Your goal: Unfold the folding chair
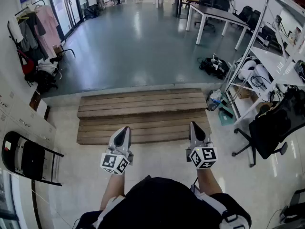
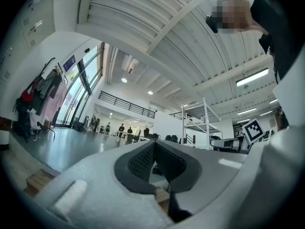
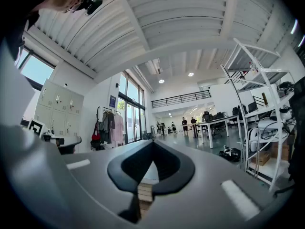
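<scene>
The black folding chair (image 1: pixel 26 159) stands folded flat against the white cabinets at the far left of the head view. Both grippers are held side by side in front of me, well to the right of the chair and apart from it. My left gripper (image 1: pixel 125 129) is shut with nothing between its jaws, its marker cube (image 1: pixel 115 163) near my body. My right gripper (image 1: pixel 194 125) is also shut and empty. In the left gripper view the closed jaws (image 2: pixel 154 143) point across the hall; the right gripper view shows its closed jaws (image 3: pixel 152 143) pointing the same way.
A low wooden plank platform (image 1: pixel 143 116) lies just ahead of the grippers. A black office chair (image 1: pixel 276 123) and a white metal shelf rack (image 1: pixel 267 66) stand at the right. A coat rack with clothes (image 1: pixel 33 27) is at the far left, with tables (image 1: pixel 214 15) far back.
</scene>
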A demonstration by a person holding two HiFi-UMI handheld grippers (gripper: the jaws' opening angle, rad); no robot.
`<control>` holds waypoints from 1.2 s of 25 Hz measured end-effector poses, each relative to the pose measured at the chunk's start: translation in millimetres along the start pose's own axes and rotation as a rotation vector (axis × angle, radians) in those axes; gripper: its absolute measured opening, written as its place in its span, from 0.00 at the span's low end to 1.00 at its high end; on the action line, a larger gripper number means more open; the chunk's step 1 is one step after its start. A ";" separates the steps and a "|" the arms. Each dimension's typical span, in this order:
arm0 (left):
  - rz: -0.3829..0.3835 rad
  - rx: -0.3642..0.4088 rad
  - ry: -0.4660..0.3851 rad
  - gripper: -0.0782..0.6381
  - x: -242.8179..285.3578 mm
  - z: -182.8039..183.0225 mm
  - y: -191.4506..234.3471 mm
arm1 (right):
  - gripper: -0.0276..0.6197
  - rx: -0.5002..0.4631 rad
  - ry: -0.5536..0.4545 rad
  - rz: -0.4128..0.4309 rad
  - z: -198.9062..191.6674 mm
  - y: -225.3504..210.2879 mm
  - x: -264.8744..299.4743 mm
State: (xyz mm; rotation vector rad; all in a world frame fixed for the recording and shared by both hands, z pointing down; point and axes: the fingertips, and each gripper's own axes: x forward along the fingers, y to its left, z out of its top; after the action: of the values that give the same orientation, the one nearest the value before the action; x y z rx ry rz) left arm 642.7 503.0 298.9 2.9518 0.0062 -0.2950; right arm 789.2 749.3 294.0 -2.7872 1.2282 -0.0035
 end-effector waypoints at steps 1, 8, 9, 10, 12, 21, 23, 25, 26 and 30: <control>0.001 -0.001 0.002 0.11 1.4 -0.7 -1.2 | 0.05 0.001 0.001 -0.001 -0.3 -2.2 -1.1; 0.002 -0.009 0.005 0.11 10.4 -8.7 -19.0 | 0.05 0.011 0.014 -0.010 -4.4 -24.9 -12.0; 0.002 -0.012 0.006 0.11 11.2 -10.2 -21.7 | 0.05 0.011 0.016 -0.009 -4.5 -27.6 -13.2; 0.005 -0.016 0.006 0.11 11.8 -11.4 -24.1 | 0.05 0.010 0.017 -0.006 -4.1 -29.8 -14.0; 0.014 -0.025 0.009 0.11 13.0 -12.6 -28.7 | 0.05 0.006 0.020 0.002 -3.1 -33.7 -15.1; 0.113 -0.004 -0.001 0.11 -0.9 -10.3 -37.0 | 0.05 0.048 0.008 0.143 -5.4 -35.1 -1.4; 0.156 0.001 0.002 0.11 -10.9 -7.3 -32.9 | 0.05 0.051 0.015 0.169 -10.0 -29.7 7.1; 0.204 0.009 -0.001 0.11 -30.0 -8.1 -26.2 | 0.05 0.056 0.029 0.208 -17.9 -16.4 15.1; 0.233 0.014 -0.005 0.11 -43.3 -9.3 -21.7 | 0.05 0.063 0.037 0.237 -22.8 -6.4 19.2; 0.370 0.026 -0.004 0.11 -93.4 -6.1 -5.6 | 0.05 0.091 0.074 0.362 -40.9 36.3 40.1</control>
State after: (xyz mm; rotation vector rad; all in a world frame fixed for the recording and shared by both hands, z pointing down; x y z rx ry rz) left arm 552.2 510.8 322.2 2.8985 -0.5395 -0.2472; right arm 787.9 691.9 330.1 -2.4700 1.6866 -0.1334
